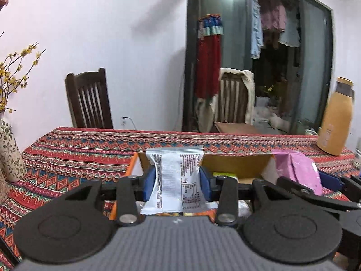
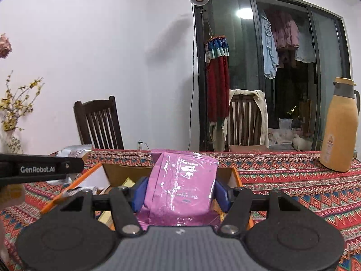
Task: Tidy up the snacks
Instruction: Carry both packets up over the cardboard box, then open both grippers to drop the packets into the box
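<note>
**Two snack packets held above the open box**

Cardboard box (image 1: 237,164) with orange flaps sits open on the table's red patterned cloth (image 1: 74,149), and everything else can be placed from it. Far off to the box's left stands a floral vase (image 1: 9,151) with yellow blossom twigs. Behind the box, past the table's far edge and to the left, a dark wooden chair (image 1: 89,99) stands against the white wall.

Just in front of the box and above its left part, the left gripper (image 1: 177,179) has its blue pads pressed into the sides of a white snack packet (image 1: 177,178), printed back facing this way; the packet is pinched in at the waist and clear of the table. Loose snacks lie inside the box below it, too hidden to name.

Above the box's right part, the right gripper (image 2: 180,190) clamps a pink foil snack packet (image 2: 180,185) between its blue pads, jaws roughly half apart around the wider pack, which is likewise lifted off the cloth. The two grippers are side by side, close together.

Well to the box's right, an orange thermos jug (image 2: 339,131) stands upright on the cloth.
</note>
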